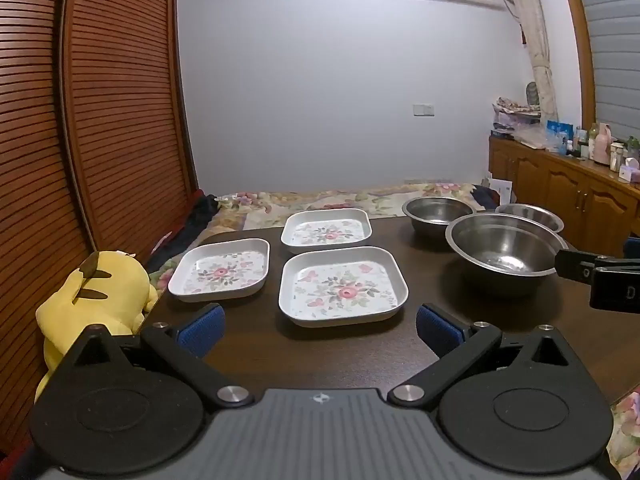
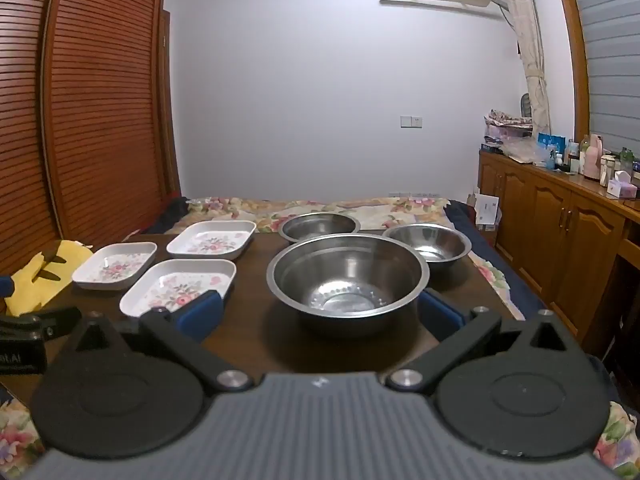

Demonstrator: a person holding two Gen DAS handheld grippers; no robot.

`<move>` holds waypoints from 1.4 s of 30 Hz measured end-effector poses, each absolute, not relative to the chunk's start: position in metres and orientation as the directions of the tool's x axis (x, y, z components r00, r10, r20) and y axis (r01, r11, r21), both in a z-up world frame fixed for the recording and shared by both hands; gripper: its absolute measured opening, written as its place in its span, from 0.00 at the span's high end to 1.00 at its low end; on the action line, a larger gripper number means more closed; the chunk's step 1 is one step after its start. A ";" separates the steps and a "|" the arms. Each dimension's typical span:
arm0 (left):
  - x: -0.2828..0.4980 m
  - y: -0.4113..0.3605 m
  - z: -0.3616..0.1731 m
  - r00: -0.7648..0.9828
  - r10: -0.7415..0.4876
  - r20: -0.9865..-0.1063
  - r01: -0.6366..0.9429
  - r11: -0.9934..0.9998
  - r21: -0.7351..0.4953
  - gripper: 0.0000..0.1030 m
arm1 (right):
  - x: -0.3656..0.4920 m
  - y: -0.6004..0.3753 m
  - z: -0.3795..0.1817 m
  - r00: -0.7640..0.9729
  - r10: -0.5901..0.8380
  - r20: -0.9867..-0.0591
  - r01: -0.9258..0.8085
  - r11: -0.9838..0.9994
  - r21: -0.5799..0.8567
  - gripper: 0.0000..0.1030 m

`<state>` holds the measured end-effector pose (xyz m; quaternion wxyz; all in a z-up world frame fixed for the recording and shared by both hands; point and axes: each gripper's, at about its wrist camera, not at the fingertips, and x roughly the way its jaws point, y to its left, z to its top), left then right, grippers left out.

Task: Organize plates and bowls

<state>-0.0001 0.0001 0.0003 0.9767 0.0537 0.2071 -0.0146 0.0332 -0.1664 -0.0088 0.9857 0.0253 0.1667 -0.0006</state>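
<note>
Three white square floral plates lie on the dark table [image 1: 248, 352]: a near one [image 1: 343, 286], a left one [image 1: 221, 269], a far one [image 1: 326, 227]. Three steel bowls stand to the right: a large near one [image 2: 347, 276], a far left one [image 2: 319, 227], a far right one [image 2: 427, 243]. My left gripper [image 1: 320, 326] is open and empty, just short of the near plate. My right gripper [image 2: 320, 314] is open and empty, its blue pads either side of the large bowl's near wall, apart from it.
A yellow plush toy [image 1: 96, 300] sits off the table's left edge. A floral bed [image 2: 320, 206] lies beyond the table. Wooden cabinets [image 2: 560, 232] with bottles stand to the right. Louvered wardrobe doors [image 1: 100, 120] stand on the left.
</note>
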 end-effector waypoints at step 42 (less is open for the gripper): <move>-0.004 0.005 0.001 0.921 0.002 -0.389 0.035 0.995 0.090 0.00 | 0.034 -0.169 -0.013 0.938 0.007 -0.345 0.015 0.998 0.062 0.00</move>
